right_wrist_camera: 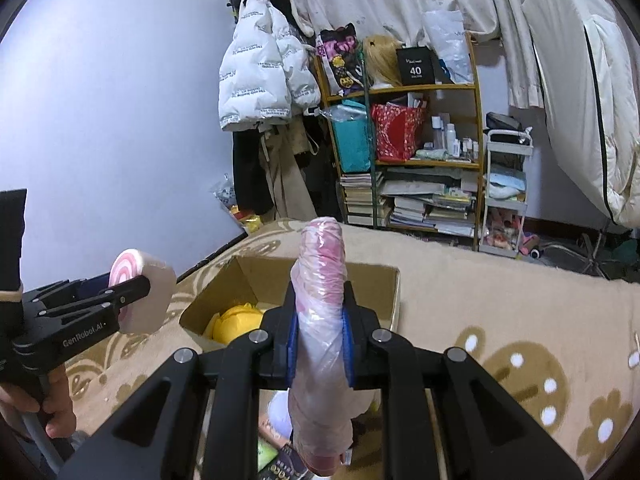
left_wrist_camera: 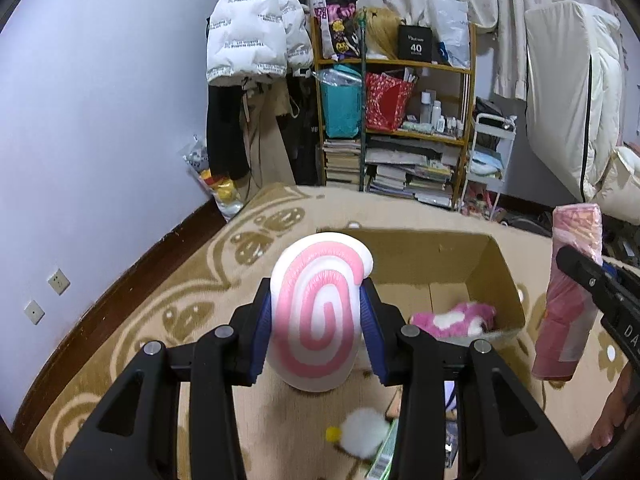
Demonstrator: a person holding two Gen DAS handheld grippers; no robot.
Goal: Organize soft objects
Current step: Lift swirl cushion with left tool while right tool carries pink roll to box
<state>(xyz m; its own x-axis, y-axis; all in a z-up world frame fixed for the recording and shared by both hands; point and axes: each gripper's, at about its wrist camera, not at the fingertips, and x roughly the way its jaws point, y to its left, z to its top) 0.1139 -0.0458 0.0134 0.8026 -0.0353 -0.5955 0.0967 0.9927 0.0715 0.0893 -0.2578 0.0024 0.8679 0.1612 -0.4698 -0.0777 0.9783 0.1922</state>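
Note:
My left gripper (left_wrist_camera: 318,320) is shut on a white cushion with a pink spiral (left_wrist_camera: 320,312), held upright above the carpet just left of an open cardboard box (left_wrist_camera: 496,264). It also shows in the right wrist view (right_wrist_camera: 144,292). My right gripper (right_wrist_camera: 320,336) is shut on a pink roll wrapped in clear plastic (right_wrist_camera: 320,320), held upright in front of the box (right_wrist_camera: 394,296). The roll also shows in the left wrist view (left_wrist_camera: 568,296). Inside the box lie a pink and white plush (left_wrist_camera: 456,318) and a yellow soft toy (right_wrist_camera: 236,320).
A beige patterned carpet (right_wrist_camera: 520,320) covers the floor. A white fluffy toy with a yellow part (left_wrist_camera: 362,432) and books lie below the grippers. A cluttered shelf (left_wrist_camera: 400,120), hanging coats (left_wrist_camera: 256,40) and a white cart (right_wrist_camera: 506,196) stand at the back wall.

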